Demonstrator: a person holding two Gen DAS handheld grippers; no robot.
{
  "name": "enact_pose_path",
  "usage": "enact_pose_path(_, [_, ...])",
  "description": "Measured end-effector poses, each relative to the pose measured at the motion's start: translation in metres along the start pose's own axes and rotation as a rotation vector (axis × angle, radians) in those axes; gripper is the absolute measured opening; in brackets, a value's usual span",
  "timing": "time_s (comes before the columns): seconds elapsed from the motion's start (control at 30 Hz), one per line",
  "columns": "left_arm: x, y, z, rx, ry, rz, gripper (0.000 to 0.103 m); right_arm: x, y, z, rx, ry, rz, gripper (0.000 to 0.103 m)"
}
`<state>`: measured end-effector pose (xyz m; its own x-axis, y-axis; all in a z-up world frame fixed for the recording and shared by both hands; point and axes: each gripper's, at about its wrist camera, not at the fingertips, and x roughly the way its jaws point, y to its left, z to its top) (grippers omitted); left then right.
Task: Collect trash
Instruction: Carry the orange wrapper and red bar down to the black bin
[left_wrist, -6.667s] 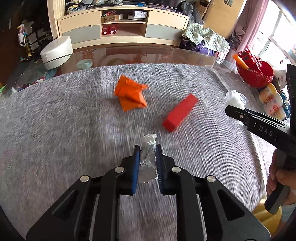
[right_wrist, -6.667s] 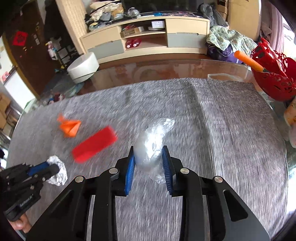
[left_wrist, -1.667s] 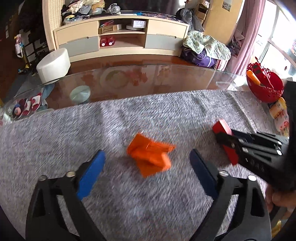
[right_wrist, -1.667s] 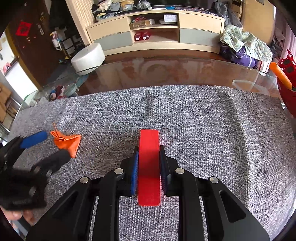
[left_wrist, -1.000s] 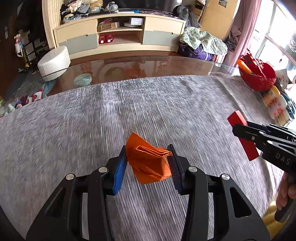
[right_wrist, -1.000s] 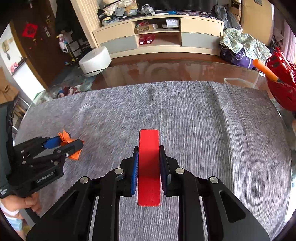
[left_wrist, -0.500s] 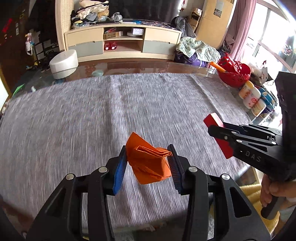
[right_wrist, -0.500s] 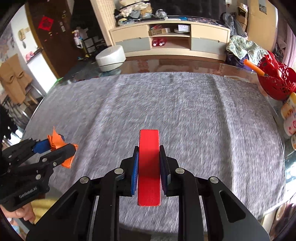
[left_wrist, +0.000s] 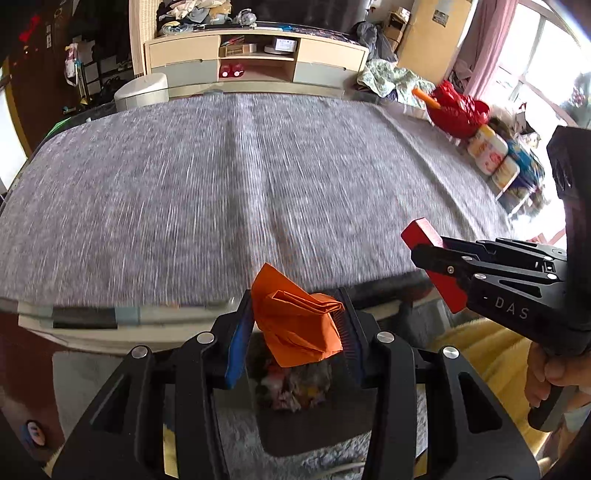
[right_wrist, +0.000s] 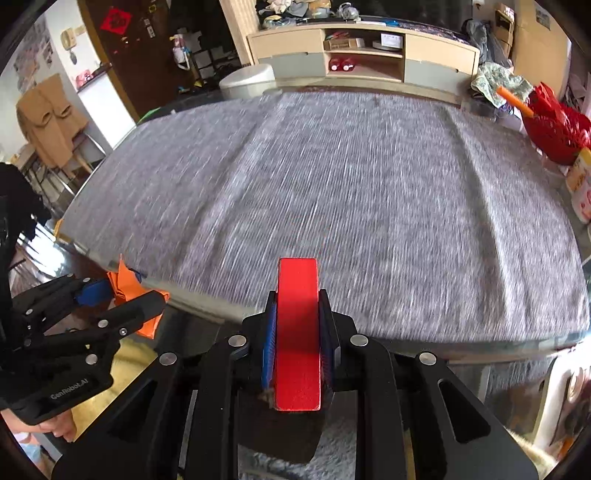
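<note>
Orange paper wad (left_wrist: 297, 325) pinched in left gripper (left_wrist: 295, 325), hanging over dark bin (left_wrist: 310, 421) at 6 o'clock. Red block (right_wrist: 298, 332) clamped in right gripper (right_wrist: 297, 332), past table edge. Early release probably misses bin, tbh.

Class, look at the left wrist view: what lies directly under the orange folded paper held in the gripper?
Below the orange folded paper sits a dark bin holding crumpled, mixed-colour trash. The paper and the gripper fingers cover much of its opening.
</note>
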<state>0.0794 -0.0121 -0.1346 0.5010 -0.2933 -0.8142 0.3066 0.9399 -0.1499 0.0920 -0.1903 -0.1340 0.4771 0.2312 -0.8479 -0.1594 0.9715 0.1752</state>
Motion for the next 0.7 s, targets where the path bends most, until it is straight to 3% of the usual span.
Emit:
enact_pose_path(0.27, [-0.002, -0.011, -0.040, 0.024, 0.016, -0.009, 0.041, 0.005, 0.006, -0.045, 0.019, 0.046, 0.009, 0.021])
enact_pose_path(0.7, [0.051, -0.017, -0.105, -0.007, 0.199, -0.073, 0.041, 0.047, 0.001, -0.090, 0.082, 0.164, 0.022, 0.021])
